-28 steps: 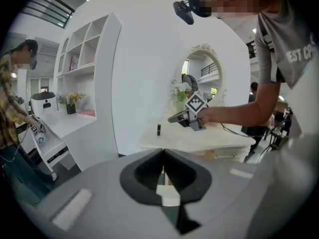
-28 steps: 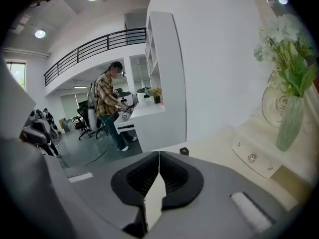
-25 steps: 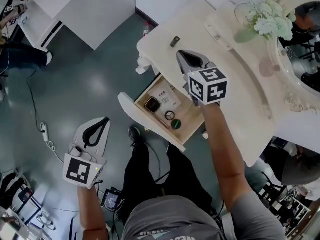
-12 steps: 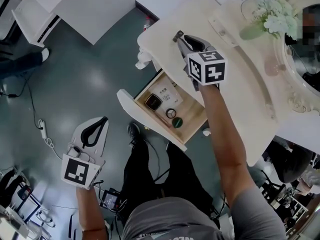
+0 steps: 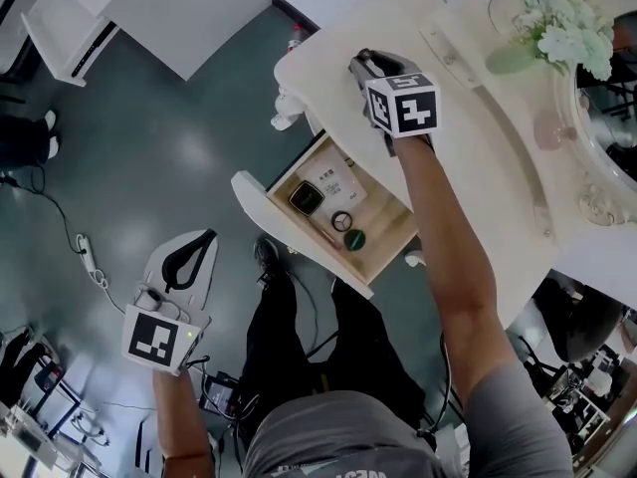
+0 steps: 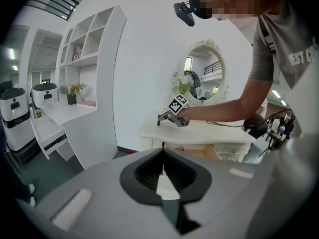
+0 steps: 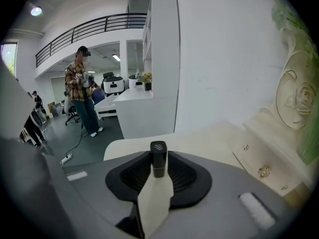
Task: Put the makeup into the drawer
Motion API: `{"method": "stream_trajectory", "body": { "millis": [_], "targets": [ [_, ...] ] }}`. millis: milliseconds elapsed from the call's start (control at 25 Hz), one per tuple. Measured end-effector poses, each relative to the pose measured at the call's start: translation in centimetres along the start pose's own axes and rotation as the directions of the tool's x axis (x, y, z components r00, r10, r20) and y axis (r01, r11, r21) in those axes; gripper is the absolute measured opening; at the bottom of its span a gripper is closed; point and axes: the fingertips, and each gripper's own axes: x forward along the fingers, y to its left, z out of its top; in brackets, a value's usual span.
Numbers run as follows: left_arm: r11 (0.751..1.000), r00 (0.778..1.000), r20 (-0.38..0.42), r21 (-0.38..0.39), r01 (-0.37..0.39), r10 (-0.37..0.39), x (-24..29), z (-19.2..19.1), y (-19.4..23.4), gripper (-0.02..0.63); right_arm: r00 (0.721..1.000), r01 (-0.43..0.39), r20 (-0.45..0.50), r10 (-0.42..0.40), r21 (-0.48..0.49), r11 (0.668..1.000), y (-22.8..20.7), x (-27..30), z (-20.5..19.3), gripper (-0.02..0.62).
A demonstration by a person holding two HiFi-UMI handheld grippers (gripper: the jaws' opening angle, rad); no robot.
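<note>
A small dark makeup tube [image 7: 159,156] stands upright on the cream dressing table [image 5: 478,167], near its left corner. My right gripper [image 7: 158,177] reaches over it with the tube between its jaws, which are opening and do not press on it. In the head view the right gripper [image 5: 362,62] covers most of the tube. The wooden drawer [image 5: 383,212] below the tabletop is pulled out and holds a compact [image 5: 305,197], a white pack, a ring and a green round piece. My left gripper [image 5: 206,238] hangs low over the floor, empty, its jaws together.
Pale flowers [image 5: 562,33] and an ornate mirror frame [image 5: 597,167] stand along the table's far side. A white shelf unit [image 7: 162,59] rises beyond the table. A person in a plaid shirt [image 7: 82,91] stands far off. A cable [image 5: 85,257] lies on the floor.
My right gripper has moved across the tabletop to the dark tube and lowered around it, and its jaws have spread apart. The left gripper has stayed low by the floor.
</note>
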Motion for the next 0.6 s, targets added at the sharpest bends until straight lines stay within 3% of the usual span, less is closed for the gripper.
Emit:
{"method": "stream_trajectory", "body": {
  "millis": [40,600],
  "targets": [
    [1.000,1.000,0.000,-0.001,0.000,0.000,0.1,0.1,-0.1,0.003,1.000,0.001,-0.005,-0.001,-0.010,1.000,0.0,0.1,-0.1,0.099],
    [1.000,1.000,0.007,0.027,-0.005,0.005,0.1,2.5,-1.2,0.003,0.997,-0.063,0.044,0.063,-0.013,0.998,1.5,-4.3,1.1,0.094]
  ]
}}
